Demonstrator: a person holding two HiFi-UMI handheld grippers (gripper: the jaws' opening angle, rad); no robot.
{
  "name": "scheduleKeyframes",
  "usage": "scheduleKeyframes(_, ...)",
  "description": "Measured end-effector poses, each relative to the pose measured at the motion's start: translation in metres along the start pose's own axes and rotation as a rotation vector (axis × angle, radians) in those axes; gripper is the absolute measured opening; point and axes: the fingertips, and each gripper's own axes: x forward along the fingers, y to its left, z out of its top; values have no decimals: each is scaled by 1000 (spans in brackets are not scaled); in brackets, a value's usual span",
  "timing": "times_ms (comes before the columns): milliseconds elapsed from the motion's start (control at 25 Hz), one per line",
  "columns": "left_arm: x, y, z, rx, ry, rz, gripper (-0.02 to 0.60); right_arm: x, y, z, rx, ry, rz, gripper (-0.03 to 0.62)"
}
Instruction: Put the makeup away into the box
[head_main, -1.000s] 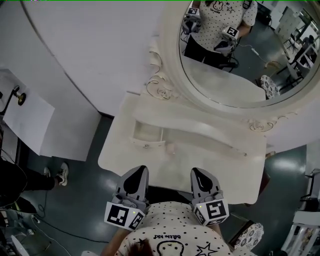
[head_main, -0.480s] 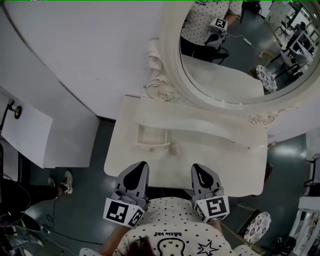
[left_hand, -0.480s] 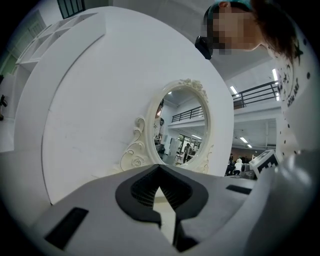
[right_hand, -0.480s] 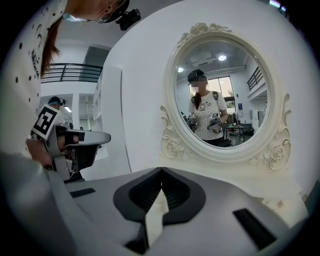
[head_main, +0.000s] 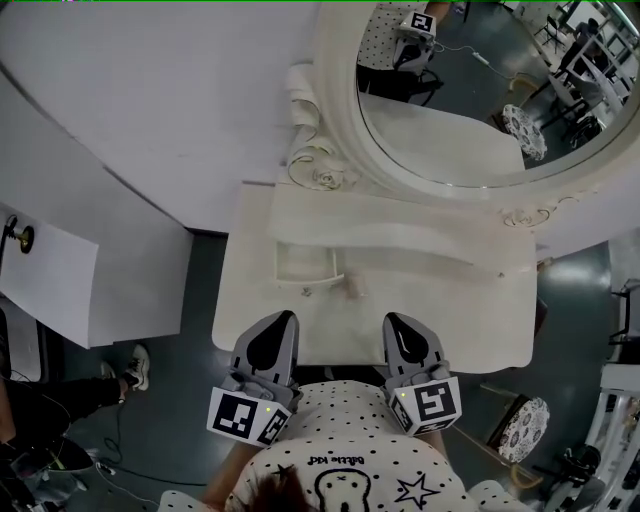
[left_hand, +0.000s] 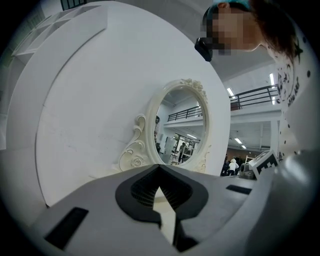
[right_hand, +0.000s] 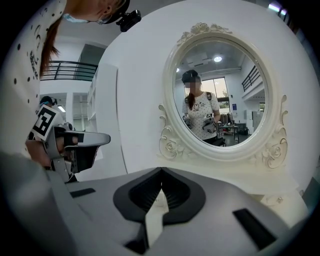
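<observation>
Hovering before open drawer (head_main: 305, 266): left gripper (head_main: 283, 316), right gripper (head_main: 392, 319), fingers (head_main: 268, 350) closed, holding nothing.

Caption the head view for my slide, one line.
Left claw and right claw, both shut and empty, poised at the near edge of a white dressing table below its oval mirror.

dim, even light — fisheye-warped edges, sharp

On my feed the person's shirt (head_main: 335, 440) is white with small black spots, a line-drawn cartoon face and a star. The left gripper (head_main: 278, 325) and right gripper (head_main: 398, 325) are grey shells with black ribbed inlays, each carrying a black-and-white marker cube (head_main: 245, 418).
</observation>
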Motion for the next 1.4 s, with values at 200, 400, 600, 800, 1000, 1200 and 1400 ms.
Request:
scheduleKeyframes(200,3,7,-3,-4,16,-10,-5,7,2,-2,8,10,0,8)
scheduleKeyframes(400,7,9,-4,-14,23,-25,-5,18,0,-9,4,43,-11,11)
scheduleKeyframes(600,8,10,-8,-17,38,-38,-5,42,-4,-25,-27,104,-16,92)
scheduleKeyframes(800,10,13,-7,-16,44,-42,-5,75,-8,-54,-68,197,-9,126)
scheduleKeyframes(1000,16,16,-7,-17,52,-44,-5,106,-18,-97,12,330,-21,160)
scheduleKeyframes(1200,22,20,-8,-26,58,-40,-5,129,-23,-123,41,392,-34,175)
scheduleKeyframes(1400,24,24,-9,-33,67,-31,-5,142,-28,-148,57,457,-47,187)
